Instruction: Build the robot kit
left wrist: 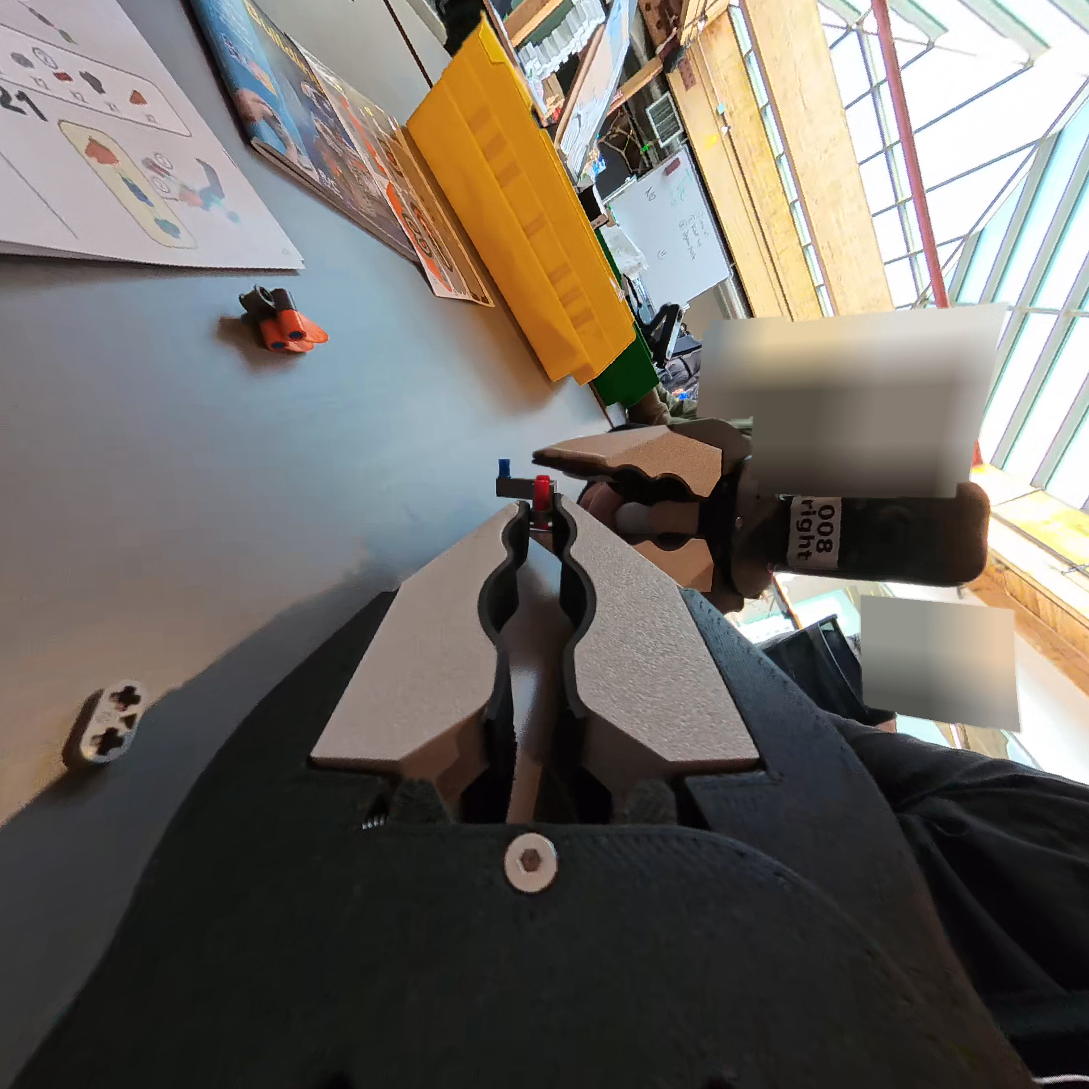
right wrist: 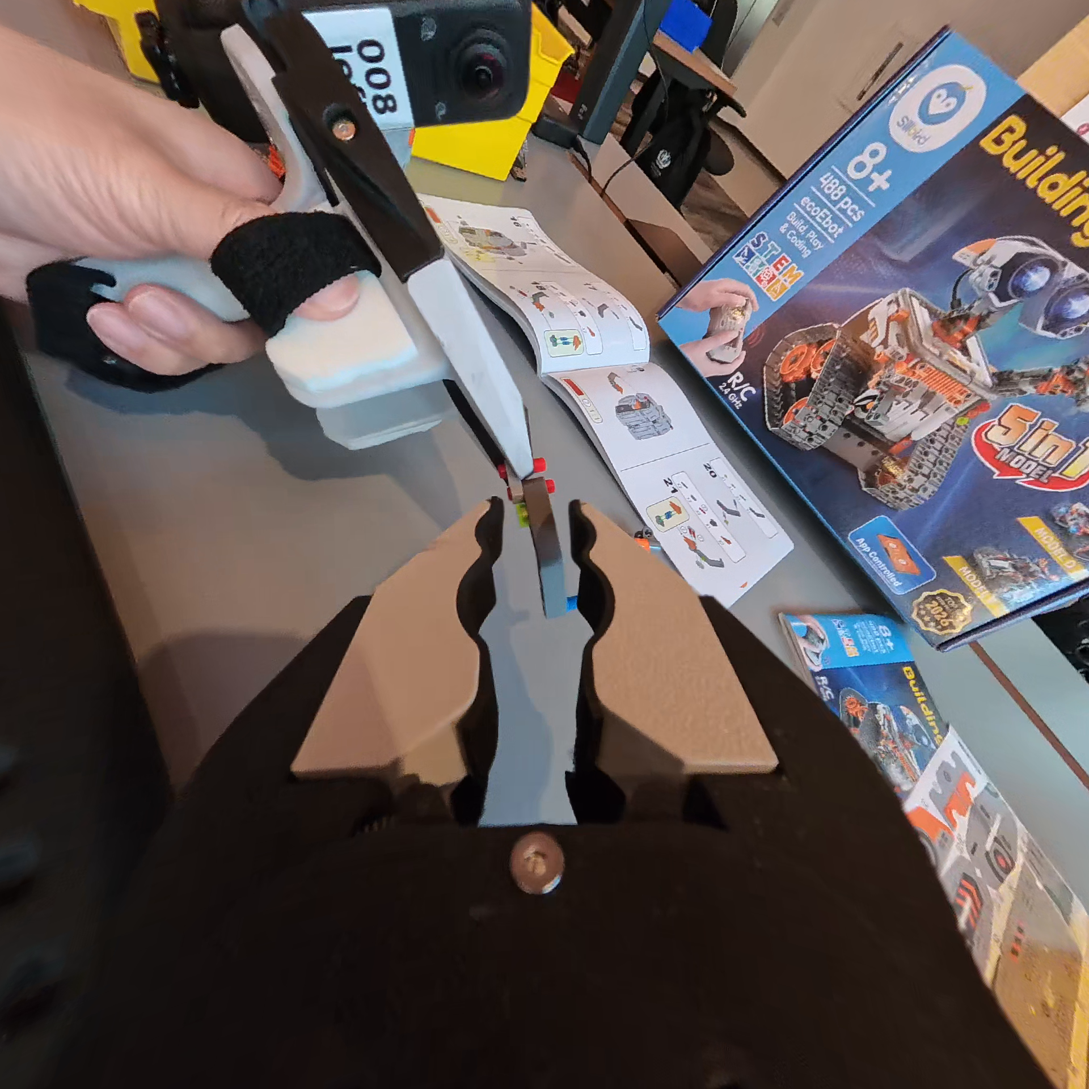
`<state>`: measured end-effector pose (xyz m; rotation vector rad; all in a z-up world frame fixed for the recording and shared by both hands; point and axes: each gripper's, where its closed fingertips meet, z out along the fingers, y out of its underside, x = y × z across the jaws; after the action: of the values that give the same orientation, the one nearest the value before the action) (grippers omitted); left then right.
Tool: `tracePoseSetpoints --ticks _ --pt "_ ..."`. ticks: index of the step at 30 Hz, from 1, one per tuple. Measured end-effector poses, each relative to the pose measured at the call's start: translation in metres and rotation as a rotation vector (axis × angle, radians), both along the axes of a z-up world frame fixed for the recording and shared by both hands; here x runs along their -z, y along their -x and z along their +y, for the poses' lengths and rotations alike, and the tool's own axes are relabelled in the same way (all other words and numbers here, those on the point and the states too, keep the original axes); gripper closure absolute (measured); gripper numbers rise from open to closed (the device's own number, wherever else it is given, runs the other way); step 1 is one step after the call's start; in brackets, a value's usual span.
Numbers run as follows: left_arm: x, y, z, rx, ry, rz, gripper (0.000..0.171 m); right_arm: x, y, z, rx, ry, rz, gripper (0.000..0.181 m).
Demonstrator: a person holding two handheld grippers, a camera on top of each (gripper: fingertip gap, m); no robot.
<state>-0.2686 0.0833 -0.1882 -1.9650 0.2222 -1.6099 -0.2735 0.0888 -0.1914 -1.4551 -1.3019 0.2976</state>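
**Grey beam pinched at one end, other gripper spread around it**

The left gripper (left wrist: 537, 511) has its tips pinched on one end of a small grey beam (right wrist: 545, 545), right where a red pin (left wrist: 541, 492) sticks through. A blue pin (left wrist: 503, 468) sits at the beam's far end. The beam is held up off the grey table (left wrist: 383, 412), not resting on it.

The right gripper (right wrist: 535, 510) faces it with its jaws spread. The free end of the beam hangs between its fingers, closer to the right-hand one, and I cannot tell whether it touches. A hand (right wrist: 118, 200) works the left tool, a black strap over one finger.

On the table lie an open manual (right wrist: 677, 471), a kit box (right wrist: 884, 353), a yellow bin (left wrist: 518, 206), a small orange and black sub-assembly (left wrist: 283, 321) and a loose light grey two-hole piece (left wrist: 106, 722), all well apart from the grippers.

To my eye, a clean grip here wants the beam centred between the spread fingers, flat faces to the pads, clear of the pins. The left hold is only at the tip, so any sideways push could twist the beam out.
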Motion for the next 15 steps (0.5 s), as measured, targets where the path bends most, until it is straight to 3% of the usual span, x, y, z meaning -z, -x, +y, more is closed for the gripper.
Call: tracePoseSetpoints --ticks 5,10,15 --pt "0.0046 -0.0002 0.0024 -0.020 -0.002 0.031 0.166 0.0066 0.0048 0.0008 0.031 0.014 -0.038 0.162" --pt "0.0036 -0.0005 0.0033 -0.025 0.006 0.015 0.166 0.0050 0.0034 0.0032 0.052 0.124 0.043 0.166" --pt "0.0072 -0.0007 0.0030 -0.027 0.012 0.032 0.166 0.0089 0.0034 0.0029 0.062 0.081 -0.022 0.167"
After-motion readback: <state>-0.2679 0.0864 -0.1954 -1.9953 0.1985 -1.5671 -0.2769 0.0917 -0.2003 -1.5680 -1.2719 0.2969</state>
